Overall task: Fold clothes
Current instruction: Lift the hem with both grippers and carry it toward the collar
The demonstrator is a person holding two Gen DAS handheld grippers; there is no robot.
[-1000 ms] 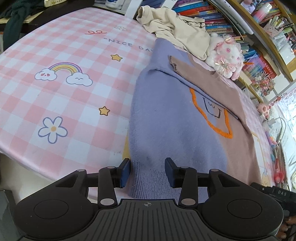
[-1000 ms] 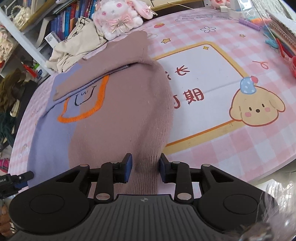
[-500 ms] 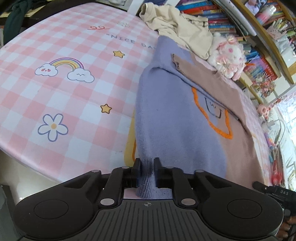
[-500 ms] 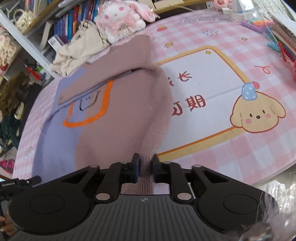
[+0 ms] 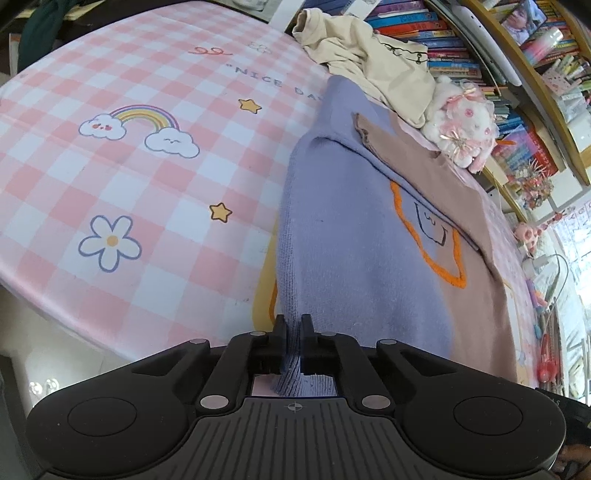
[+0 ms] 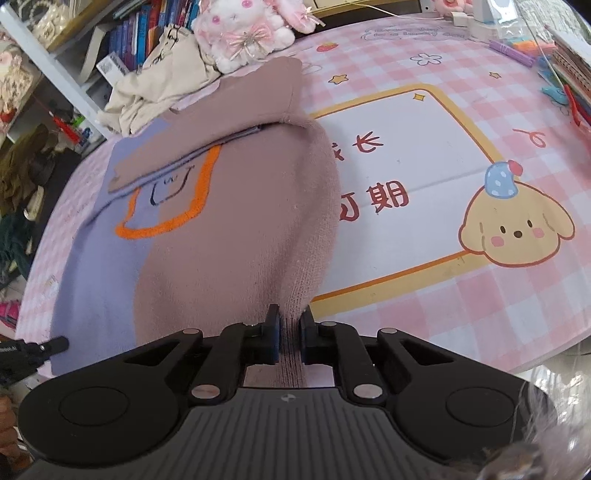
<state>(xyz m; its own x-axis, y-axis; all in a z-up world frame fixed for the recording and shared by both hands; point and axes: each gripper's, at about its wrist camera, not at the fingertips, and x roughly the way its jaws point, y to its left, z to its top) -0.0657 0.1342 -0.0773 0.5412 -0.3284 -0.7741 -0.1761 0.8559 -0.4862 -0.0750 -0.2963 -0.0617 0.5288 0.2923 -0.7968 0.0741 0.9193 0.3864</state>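
A knit sweater (image 5: 362,236), lilac on one half and mauve-brown on the other with an orange outlined patch, lies on the pink checked table mat (image 5: 140,177), sleeves folded across its chest. My left gripper (image 5: 293,334) is shut on the lilac ribbed hem corner, which rises off the table. In the right wrist view the same sweater (image 6: 229,229) shows its brown side, and my right gripper (image 6: 289,334) is shut on the brown hem corner, also lifted. The far collar end still rests on the mat.
A cream garment (image 5: 369,51) is heaped beyond the sweater, beside a white and pink plush rabbit (image 5: 461,122) and shelves of books (image 5: 424,33). Pens and stationery (image 6: 546,62) lie at the table's far right. The mat's near edge (image 6: 480,354) runs just beyond my right gripper.
Both grippers went from open around the sweater's hem to shut on it, and the hem corners have lifted off the table.
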